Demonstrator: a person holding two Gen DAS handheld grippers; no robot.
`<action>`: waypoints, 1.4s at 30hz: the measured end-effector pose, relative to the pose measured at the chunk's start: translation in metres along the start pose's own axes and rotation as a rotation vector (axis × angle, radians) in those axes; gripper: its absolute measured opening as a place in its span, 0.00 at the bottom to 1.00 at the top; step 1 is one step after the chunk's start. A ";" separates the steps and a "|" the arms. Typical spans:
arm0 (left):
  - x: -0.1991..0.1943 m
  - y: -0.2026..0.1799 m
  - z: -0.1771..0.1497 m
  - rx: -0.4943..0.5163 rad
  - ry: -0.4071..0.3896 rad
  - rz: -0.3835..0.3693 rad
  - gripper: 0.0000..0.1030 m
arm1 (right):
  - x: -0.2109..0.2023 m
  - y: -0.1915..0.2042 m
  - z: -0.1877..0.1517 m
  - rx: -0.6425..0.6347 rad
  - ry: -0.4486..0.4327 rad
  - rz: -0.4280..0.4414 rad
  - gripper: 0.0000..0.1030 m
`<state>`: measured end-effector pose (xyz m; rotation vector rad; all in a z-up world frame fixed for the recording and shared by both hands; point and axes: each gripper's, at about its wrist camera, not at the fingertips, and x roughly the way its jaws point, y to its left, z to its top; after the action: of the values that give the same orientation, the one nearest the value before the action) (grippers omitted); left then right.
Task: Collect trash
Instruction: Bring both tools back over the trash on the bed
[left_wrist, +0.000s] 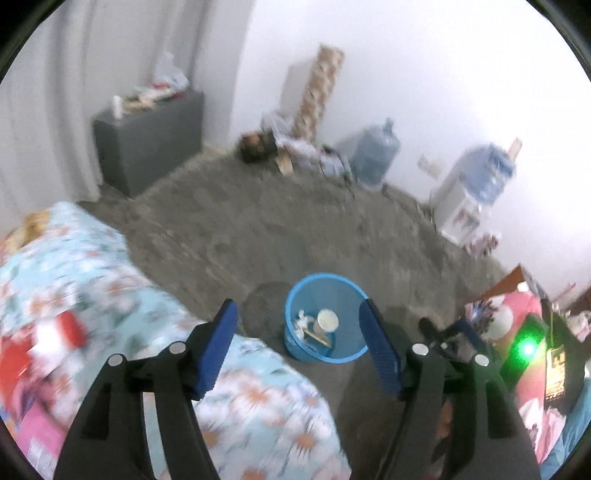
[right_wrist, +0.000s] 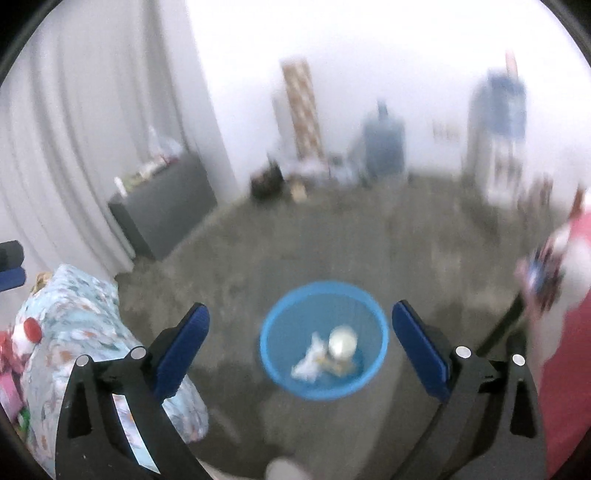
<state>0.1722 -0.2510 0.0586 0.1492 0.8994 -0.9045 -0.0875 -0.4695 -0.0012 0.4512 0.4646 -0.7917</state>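
A blue mesh trash bin (left_wrist: 295, 295) stands on the grey floor, also in the right wrist view (right_wrist: 380, 332). Inside it lie a white paper cup (left_wrist: 327, 320), crumpled white paper (left_wrist: 302, 320) and a wooden stick; the cup (right_wrist: 342, 341) and paper (right_wrist: 308, 363) show blurred in the right wrist view. My left gripper (left_wrist: 298, 312) is open and empty above the bin. My right gripper (right_wrist: 300, 317) is open and empty, also above the bin. A red and white package (left_wrist: 55, 339) lies on the bed at the left.
A bed with a floral blue cover (left_wrist: 122, 295) fills the left. A grey cabinet (left_wrist: 147, 144) stands by the curtain. Water jugs (left_wrist: 376, 155), a dispenser (left_wrist: 469, 192) and clutter line the far wall. A cluttered pink surface (left_wrist: 517, 325) is at the right.
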 end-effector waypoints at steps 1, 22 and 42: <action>-0.016 0.005 -0.005 -0.011 -0.030 0.007 0.66 | -0.010 0.006 0.003 -0.023 -0.058 0.002 0.92; -0.274 0.090 -0.144 -0.302 -0.540 0.354 0.71 | -0.125 0.082 0.020 -0.200 -0.443 0.434 0.92; -0.295 0.179 -0.247 -0.509 -0.471 0.455 0.72 | -0.046 0.240 -0.100 -0.719 0.248 0.650 0.92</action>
<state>0.0657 0.1599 0.0727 -0.2822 0.5908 -0.2470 0.0436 -0.2400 -0.0065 0.0066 0.7409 0.0853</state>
